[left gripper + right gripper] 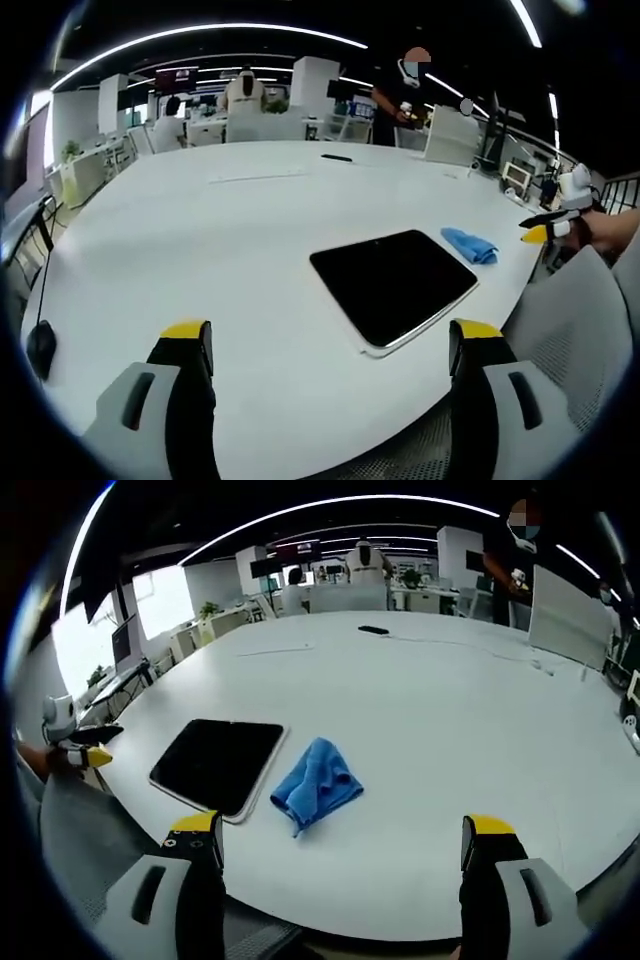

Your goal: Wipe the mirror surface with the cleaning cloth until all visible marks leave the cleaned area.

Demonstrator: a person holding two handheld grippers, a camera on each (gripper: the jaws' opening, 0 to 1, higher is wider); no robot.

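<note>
Both grippers are hovering at the near edge of the white surface [450,740], the left gripper [330,345] and right gripper [340,840] each holding its jaws spread and empty, apparently readying to pick up. The mirror [393,283] is lying flat, with the crumpled blue cleaning cloth [317,783] resting just beside it, unobstructed. A chair back [575,330] is crowding the edge; a person [398,100] is standing far behind.
</note>
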